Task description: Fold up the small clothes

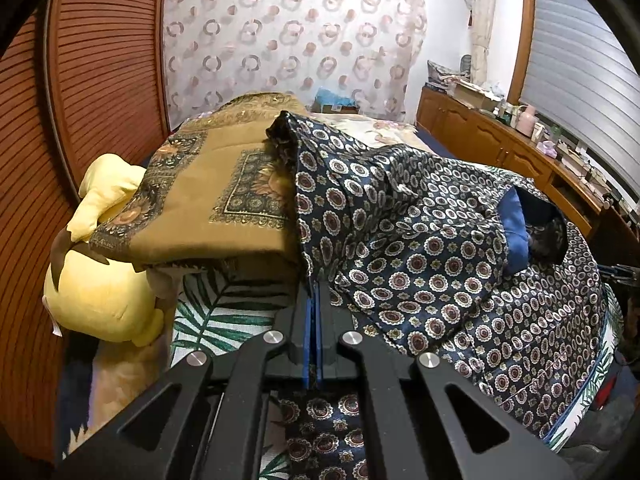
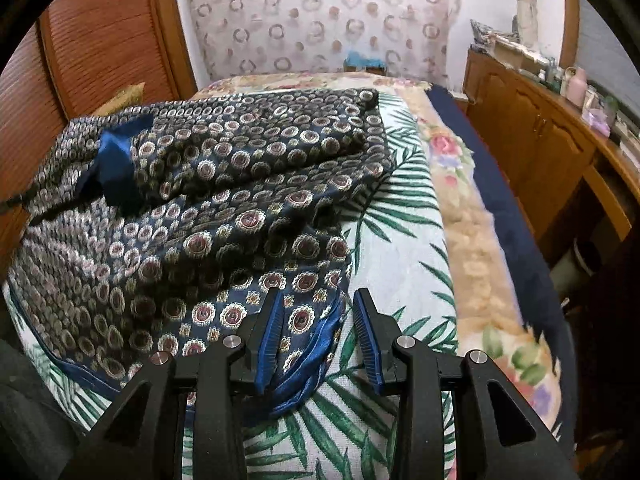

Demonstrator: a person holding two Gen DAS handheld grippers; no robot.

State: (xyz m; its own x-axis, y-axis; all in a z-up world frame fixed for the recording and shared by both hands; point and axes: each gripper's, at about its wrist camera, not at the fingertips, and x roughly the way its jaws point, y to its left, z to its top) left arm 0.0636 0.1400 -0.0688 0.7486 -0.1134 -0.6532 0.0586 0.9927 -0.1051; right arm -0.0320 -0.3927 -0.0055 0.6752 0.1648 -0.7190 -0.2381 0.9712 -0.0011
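left gripper is sitting pinched together, its blue pads meeting on an edge of the patterned garment; the fabric is rising from the jaws in a lifted fold and draping off to the right. right gripper is standing partly apart, pads not pressing anything, with the garment's blue-trimmed hem lying loose between the fingers.

the garment, dark navy with round medallion print and a plain blue lining, is lying bunched on the leaf-print cover of the bed. in the right wrist view it is covering the left and middle part of the cover, one folded layer reaching toward the far edge, the near hem ending just short of the near edge. the right edge of the cover is staying bare, and beside it a floral blanket is running along the bed's right side.

in the left wrist view a tan quilt with sunflower squares is lying folded at the far left of the bed, touching the lifted garment. a yellow plush toy is lying at the bed's left edge, partly under the quilt.

containers: a cardboard box is sitting on the wooden sideboard along the right wall; contents too small to tell. a pink jug is standing further along the same top. a circle-print curtain is hanging behind the bed.
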